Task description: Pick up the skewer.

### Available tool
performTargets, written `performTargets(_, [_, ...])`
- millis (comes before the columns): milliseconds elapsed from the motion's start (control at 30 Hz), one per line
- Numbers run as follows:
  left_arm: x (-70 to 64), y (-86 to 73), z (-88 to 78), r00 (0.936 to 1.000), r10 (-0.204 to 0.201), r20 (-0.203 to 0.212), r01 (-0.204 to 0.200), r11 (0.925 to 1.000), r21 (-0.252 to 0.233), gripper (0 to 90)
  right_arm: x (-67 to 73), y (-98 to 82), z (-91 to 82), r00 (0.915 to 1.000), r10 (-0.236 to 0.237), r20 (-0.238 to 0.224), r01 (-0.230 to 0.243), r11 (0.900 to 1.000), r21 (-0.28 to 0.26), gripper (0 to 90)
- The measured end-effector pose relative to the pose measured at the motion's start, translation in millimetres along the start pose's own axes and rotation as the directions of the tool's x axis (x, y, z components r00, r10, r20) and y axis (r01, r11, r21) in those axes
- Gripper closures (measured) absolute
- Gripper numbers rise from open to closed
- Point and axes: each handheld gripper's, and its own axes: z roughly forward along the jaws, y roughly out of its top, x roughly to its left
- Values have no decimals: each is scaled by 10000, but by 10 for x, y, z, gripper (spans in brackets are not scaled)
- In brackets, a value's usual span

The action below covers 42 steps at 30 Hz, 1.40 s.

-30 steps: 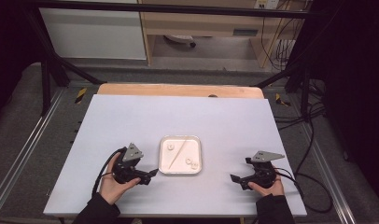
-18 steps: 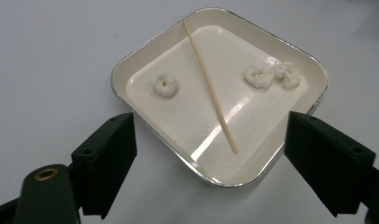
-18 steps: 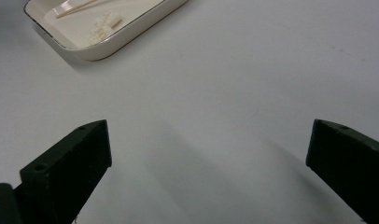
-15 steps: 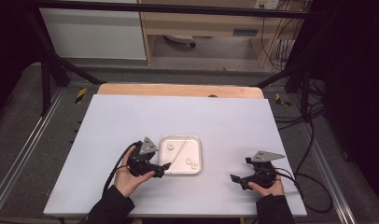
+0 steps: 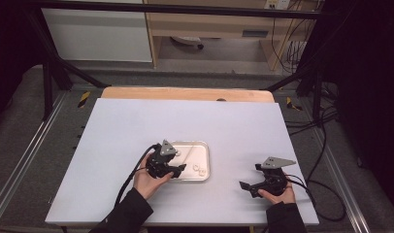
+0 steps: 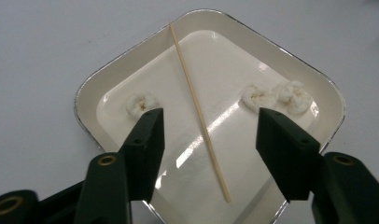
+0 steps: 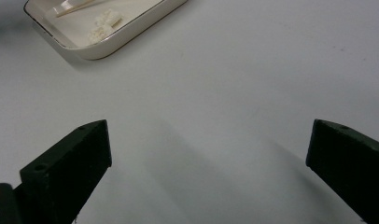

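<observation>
**Left tongs over the tray, skewer between the jaws**

Where the white table (image 5: 137, 126) runs toward its far wooden edge, the top lies bare and open; the near edge sits just under the person's sleeves. The tray (image 6: 85, 93) rests a little left of centre, well apart from every edge.

Left gripper (image 6: 208, 133) hangs over the tray's near-left part, jaws half spread and lately closing. The wooden skewer (image 6: 199, 114) lies flat on the tray floor between them, slanting from the rim toward the jaws; neither pad touches it. One white dumpling (image 6: 141, 103) sits just beyond the left jaw's tip, two more dumplings (image 6: 276, 97) just beyond the right jaw.

Right gripper (image 5: 251, 179) rests low over bare table to the tray's right, well apart from it, jaws spread wide, nothing between them.

Surround: dark metal frame, grey floor, cables at right, pale cabinets beyond.
</observation>
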Motion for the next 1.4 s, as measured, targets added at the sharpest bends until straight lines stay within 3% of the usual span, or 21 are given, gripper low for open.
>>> performTargets(233, [-17,16,132,9995,-294,-116,298,9991,295,571,1,1,-1,10000,25,-31,-25,10000,-14,8])
performTargets(500, [-64,4,222,9987,-202,-477,226,9984,518,661,4,2,-3,10000,58,-68,-58,10000,-33,8])
performTargets(733, [-90,-4,255,9987,-258,-443,282,9982,536,765,4,2,-2,10000,51,-83,-51,10000,-53,8])
performTargets(1033, [-99,-10,294,9983,-342,-473,370,9975,595,800,3,3,-3,10000,43,-86,-43,10000,-59,8])
performTargets(1400, [-133,-36,296,9964,-265,-810,300,9987,416,874,4,2,-1,9999,50,-103,-51,10000,-58,8])
